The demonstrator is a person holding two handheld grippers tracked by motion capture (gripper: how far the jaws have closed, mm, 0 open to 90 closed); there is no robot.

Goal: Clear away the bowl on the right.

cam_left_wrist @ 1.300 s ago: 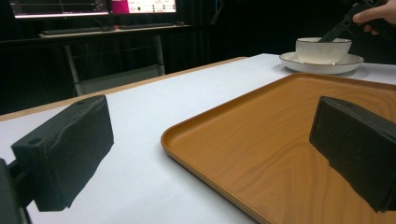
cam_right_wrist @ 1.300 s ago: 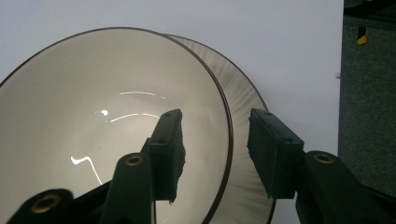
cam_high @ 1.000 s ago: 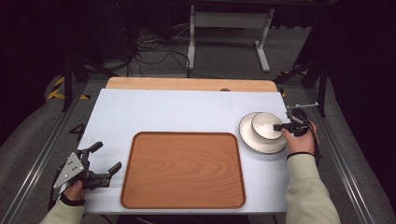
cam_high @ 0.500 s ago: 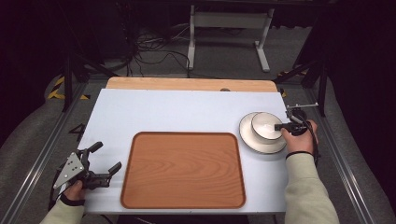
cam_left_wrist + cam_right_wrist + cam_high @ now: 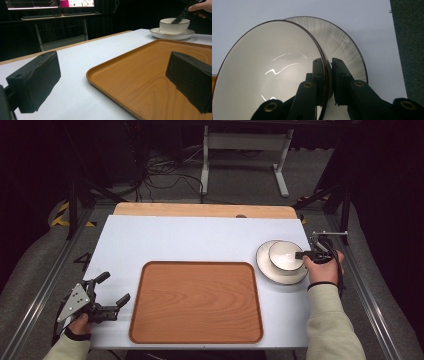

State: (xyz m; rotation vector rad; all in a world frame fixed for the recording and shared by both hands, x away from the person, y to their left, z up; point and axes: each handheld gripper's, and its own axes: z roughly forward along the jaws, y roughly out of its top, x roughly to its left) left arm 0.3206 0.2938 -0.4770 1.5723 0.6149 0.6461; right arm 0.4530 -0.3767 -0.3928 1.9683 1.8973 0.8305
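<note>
A white bowl (image 5: pixel 284 255) stands on a white plate (image 5: pixel 280 272) at the table's right side. My right gripper (image 5: pixel 301 255) reaches in from the right and is shut on the bowl's near rim, one jaw inside and one outside. In the right gripper view the bowl (image 5: pixel 267 72) and the plate (image 5: pixel 344 42) are close up, with the right gripper (image 5: pixel 328 75) pinching the dark rim. A brown wooden tray (image 5: pixel 197 302) lies empty in the middle. My left gripper (image 5: pixel 115 287) hovers open at the front left, beside the tray's left edge. In the left gripper view its wide-apart pads (image 5: pixel 35 80) frame the tray (image 5: pixel 150 70).
The white table (image 5: pixel 200 240) has a bare wooden strip (image 5: pixel 205 210) along its far edge. Metal rails run down both sides, and a stand (image 5: pixel 245 150) and cables lie on the floor behind. Monitors (image 5: pixel 50 3) glow in the dark background.
</note>
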